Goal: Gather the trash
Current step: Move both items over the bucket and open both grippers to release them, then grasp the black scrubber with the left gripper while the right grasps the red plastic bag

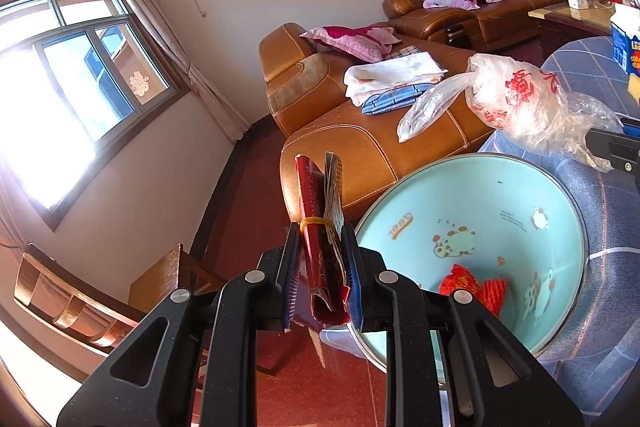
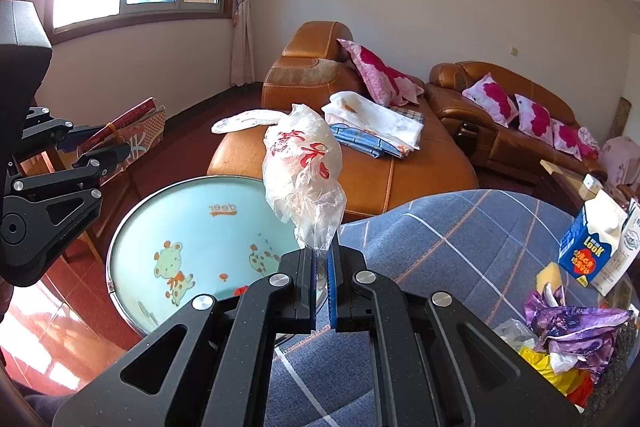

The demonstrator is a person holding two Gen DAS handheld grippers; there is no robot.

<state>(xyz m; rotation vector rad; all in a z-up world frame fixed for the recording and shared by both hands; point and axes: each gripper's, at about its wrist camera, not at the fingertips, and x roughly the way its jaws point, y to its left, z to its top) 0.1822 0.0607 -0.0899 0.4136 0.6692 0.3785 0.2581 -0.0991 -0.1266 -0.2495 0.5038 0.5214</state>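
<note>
My left gripper [image 1: 322, 259] is shut on a red folded packet bundle [image 1: 320, 227] bound with a yellow rubber band, held just left of a light blue basin [image 1: 500, 195] with cartoon deer. Red scraps [image 1: 472, 285] lie in the basin's bottom. My right gripper [image 2: 320, 267] is shut on a crumpled clear plastic bag [image 2: 300, 171] with red print, held above the basin's [image 2: 180, 227] right rim. The bag also shows in the left wrist view [image 1: 516, 99], and the bundle in the right wrist view [image 2: 132, 131].
A table with a blue checked cloth [image 2: 440, 247] carries a blue milk carton [image 2: 588, 247], purple wrappers [image 2: 576, 327] and yellow trash [image 2: 548, 367]. An orange leather sofa [image 2: 380, 167] with folded cloths and pink pillows stands behind. A wooden chair [image 1: 100, 303] is at left.
</note>
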